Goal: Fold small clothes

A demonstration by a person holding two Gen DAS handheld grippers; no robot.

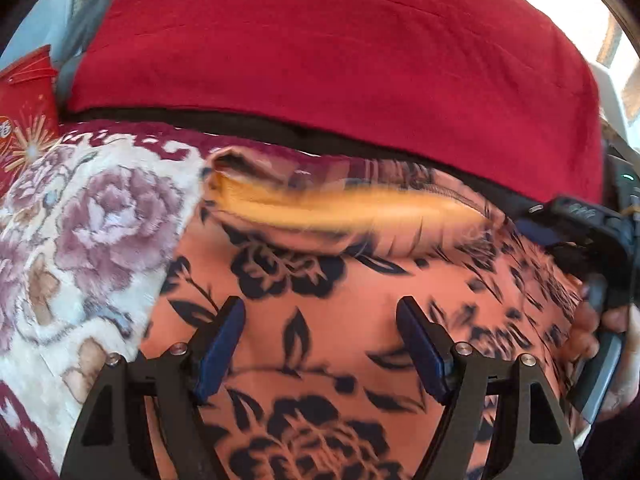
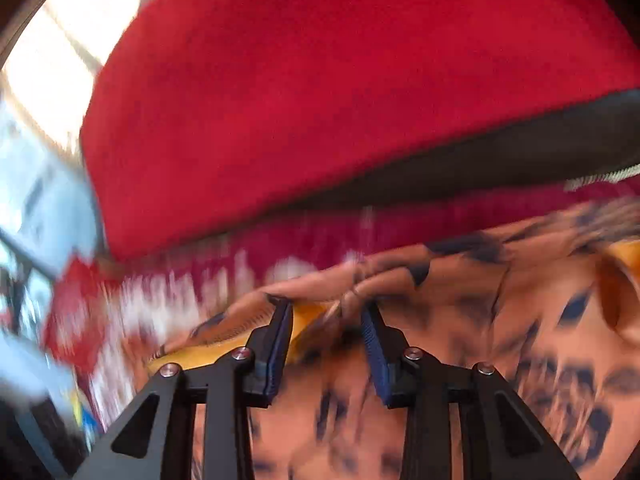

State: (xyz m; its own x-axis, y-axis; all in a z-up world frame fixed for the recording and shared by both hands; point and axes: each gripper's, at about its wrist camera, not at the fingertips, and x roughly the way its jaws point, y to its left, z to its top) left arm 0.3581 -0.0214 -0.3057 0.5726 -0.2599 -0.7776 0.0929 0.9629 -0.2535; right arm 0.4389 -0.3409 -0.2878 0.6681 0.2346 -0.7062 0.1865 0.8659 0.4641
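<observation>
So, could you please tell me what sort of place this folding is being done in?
Probably a home, likely a bed or sofa: the orange garment lies on a flowered cover, with a big red cushion behind and a sunlit window beyond.

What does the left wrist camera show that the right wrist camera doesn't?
Only the left wrist view shows the cream bedspread with purple roses, a red box, and the right tool at the garment's far edge. Only the right wrist view shows a bright window and the right tool's open fingers around a bunched fold. Both show the orange flowered garment and red blanket.
</observation>
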